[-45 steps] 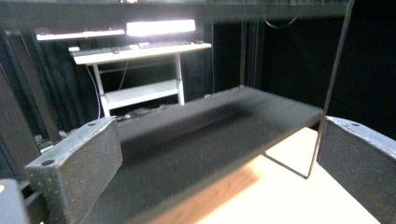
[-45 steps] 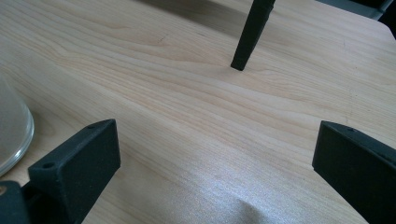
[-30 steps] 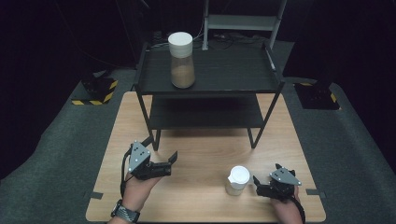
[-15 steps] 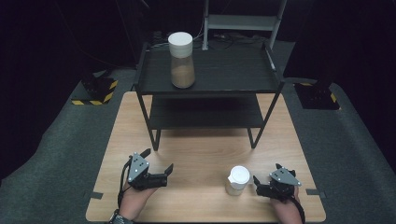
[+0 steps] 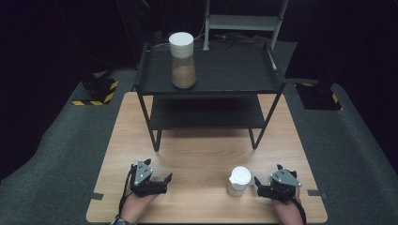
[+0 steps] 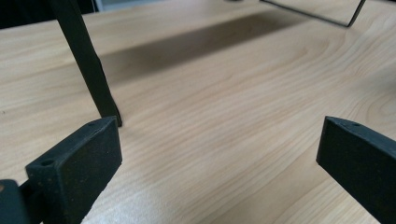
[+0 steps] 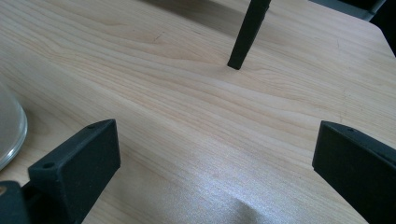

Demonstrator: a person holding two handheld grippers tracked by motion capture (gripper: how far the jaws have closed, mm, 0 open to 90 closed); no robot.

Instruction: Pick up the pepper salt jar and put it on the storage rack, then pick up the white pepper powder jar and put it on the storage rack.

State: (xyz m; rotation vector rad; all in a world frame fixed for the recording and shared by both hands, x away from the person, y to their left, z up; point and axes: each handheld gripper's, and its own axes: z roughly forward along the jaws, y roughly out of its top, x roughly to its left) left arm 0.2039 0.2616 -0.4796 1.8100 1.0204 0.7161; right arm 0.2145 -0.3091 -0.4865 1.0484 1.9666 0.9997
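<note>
While you're holding both grippers low at the near edge of the table (image 5: 206,150), neither one is gripping anything. Your left gripper (image 5: 162,180) is sitting with jaws spread wide over bare wood; in the left gripper view a black shelf leg (image 6: 88,65) is standing just beyond its left pad (image 6: 79,163). Your right gripper (image 5: 259,183) is likewise gaping, resting just beside the small white-lidded jar (image 5: 239,181), which is standing upright on the table to its left, close but apparently not touching. In the right gripper view, the jar's clear edge (image 7: 9,130) is peeking in at the far left, outside the jaws.

Further back, the black two-tier shelf (image 5: 211,75) is carrying a taller white-lidded jar (image 5: 182,60) with brown contents on its top level, left side. The lower tier is looking empty.

My read: the small jar is waiting on the table ungrasped, so the pick and any placing on the shelf are remaining.
</note>
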